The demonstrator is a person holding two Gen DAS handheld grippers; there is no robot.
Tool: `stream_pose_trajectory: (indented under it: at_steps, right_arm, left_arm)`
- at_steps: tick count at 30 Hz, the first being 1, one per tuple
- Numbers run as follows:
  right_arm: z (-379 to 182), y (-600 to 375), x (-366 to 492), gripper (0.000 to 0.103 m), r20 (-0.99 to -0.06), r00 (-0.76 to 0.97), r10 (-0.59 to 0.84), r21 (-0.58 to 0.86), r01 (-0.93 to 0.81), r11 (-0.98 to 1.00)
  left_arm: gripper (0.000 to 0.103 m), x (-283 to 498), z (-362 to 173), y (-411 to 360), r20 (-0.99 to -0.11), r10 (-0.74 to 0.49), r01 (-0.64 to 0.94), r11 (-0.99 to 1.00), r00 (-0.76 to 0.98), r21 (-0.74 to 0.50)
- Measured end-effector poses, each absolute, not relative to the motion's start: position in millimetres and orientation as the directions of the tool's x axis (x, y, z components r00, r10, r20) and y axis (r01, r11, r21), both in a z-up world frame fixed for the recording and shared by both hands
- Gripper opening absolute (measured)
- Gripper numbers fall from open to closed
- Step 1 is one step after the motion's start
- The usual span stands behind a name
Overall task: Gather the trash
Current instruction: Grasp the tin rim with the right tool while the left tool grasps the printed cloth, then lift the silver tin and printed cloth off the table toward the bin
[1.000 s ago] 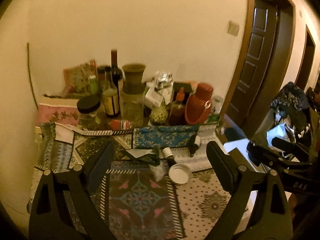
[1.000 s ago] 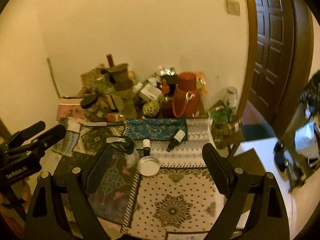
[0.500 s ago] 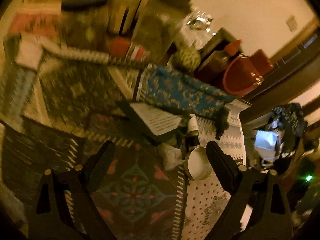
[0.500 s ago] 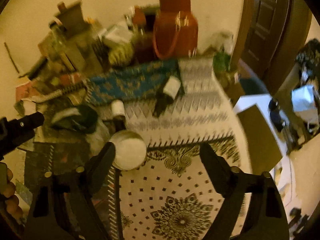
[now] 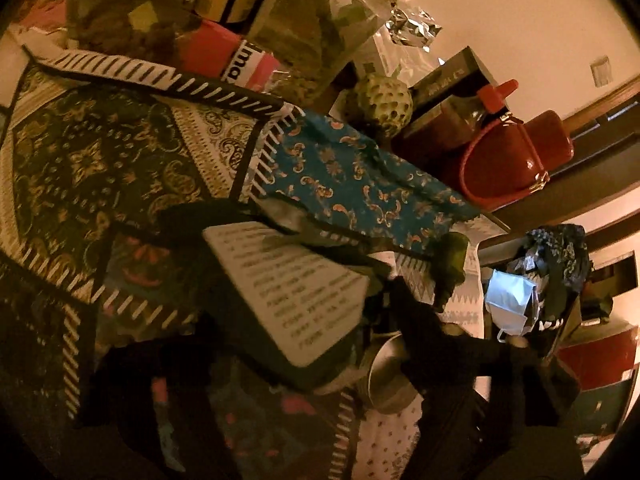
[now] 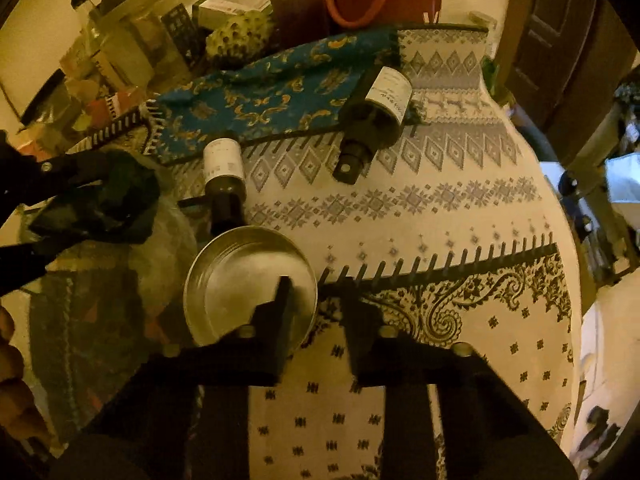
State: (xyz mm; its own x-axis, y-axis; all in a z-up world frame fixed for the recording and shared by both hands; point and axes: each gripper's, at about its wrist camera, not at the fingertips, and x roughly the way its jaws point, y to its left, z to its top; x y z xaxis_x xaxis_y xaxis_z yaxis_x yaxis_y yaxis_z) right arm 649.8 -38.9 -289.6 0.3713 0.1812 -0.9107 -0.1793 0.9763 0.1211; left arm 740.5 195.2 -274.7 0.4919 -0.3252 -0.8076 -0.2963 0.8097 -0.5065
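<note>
**Both grippers down among the table clutter**

My right gripper (image 6: 316, 304) is closing, its fingers astride the rim of the tin lid (image 6: 248, 276); the pads look pressed on it. My left gripper (image 5: 276, 344) is closing around the dark packet (image 5: 296, 292) with the printed label. Two small bottles (image 6: 224, 176) lie just behind the lid, a crumpled clear bag (image 6: 172, 236) beside it. Jars, a red jug (image 5: 516, 160) and a custard apple (image 5: 380, 104) crowd the far edge.

Dark crumpled wrapper (image 5: 304, 312) with white printed label, between left tongs (image 5: 256, 344); shallow round metal lid (image 6: 248, 280), rim between right tongs (image 6: 316, 300).
</note>
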Motion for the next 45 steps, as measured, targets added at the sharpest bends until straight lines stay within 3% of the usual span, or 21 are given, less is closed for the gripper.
stream_pose_trajectory:
  at_steps: [6, 9, 19, 28, 45]
  right_arm:
    - [-290, -38, 651, 0.003, -0.905, 0.379, 0.193, 0.145, -0.151, 0.978]
    - [-280, -41, 648, 0.003, -0.896, 0.392, 0.206, 0.158, -0.152, 0.976]
    - [-211, -66, 627, 0.003, -0.829, 0.504, 0.244, 0.165, -0.197, 0.966]
    - [-132, -111, 583, 0.003, -0.712, 0.633, 0.305, 0.165, -0.271, 0.948]
    - [-68, -176, 503, 0.003, -0.583, 0.687, 0.435, 0.183, -0.41, 0.894]
  left_arm:
    - [0.028, 742, -257, 189, -0.804, -0.289, -0.222, 0.863, 0.521, -0.454]
    - [0.021, 737, -238, 184, -0.796, -0.236, -0.189, 0.898, 0.557, -0.398]
    - [0.016, 693, -166, 169, -0.733, -0.125, -0.134, 0.95, 0.668, -0.284]
    - [0.016, 620, -99, 113, -0.64, -0.033, -0.106, 0.978, 0.767, -0.178]
    - [0.016, 470, -31, 33, -0.516, 0.045, -0.148, 0.976, 0.855, -0.16]
